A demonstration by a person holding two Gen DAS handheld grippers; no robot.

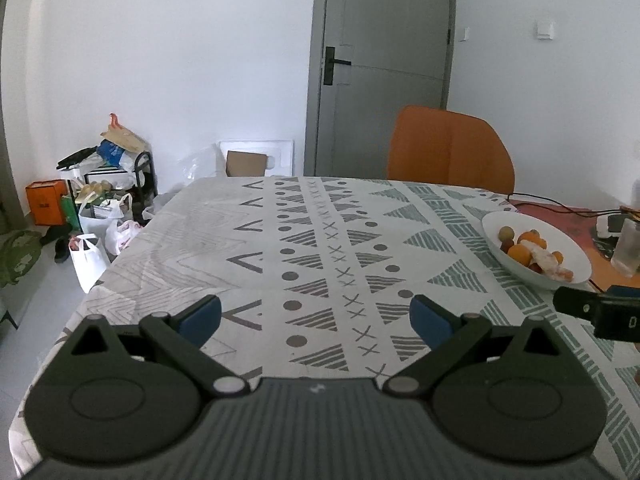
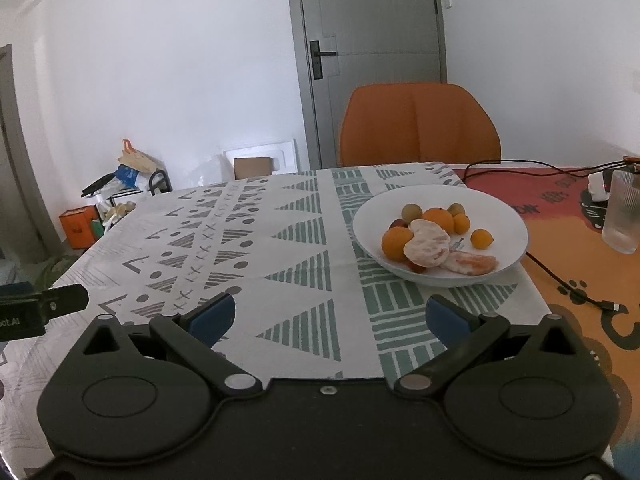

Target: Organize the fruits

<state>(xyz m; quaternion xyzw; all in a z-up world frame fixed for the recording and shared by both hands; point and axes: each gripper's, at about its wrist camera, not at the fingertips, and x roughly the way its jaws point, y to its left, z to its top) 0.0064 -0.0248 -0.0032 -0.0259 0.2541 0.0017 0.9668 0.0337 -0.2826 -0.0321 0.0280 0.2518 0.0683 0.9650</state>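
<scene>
A white bowl (image 2: 500, 216) stands on the patterned tablecloth (image 2: 280, 240), a little ahead and right of my right gripper (image 2: 330, 318). In it lie several oranges (image 2: 396, 242), a peeled citrus fruit (image 2: 428, 248), small greenish fruits (image 2: 412, 212) and a reddish one. My right gripper is open with nothing between its blue pads. The left gripper (image 1: 316, 316) is open too, over bare cloth. From the left wrist view the bowl (image 1: 568, 248) sits far to the right, and the right gripper's black tip shows at that edge.
An orange chair (image 2: 420, 124) stands behind the table's far edge. A ribbed glass (image 2: 622, 212) and black cables (image 2: 560, 276) lie on the orange mat at right. Bags and a rack (image 1: 108, 200) clutter the floor at left. A grey door (image 2: 372, 40) is behind.
</scene>
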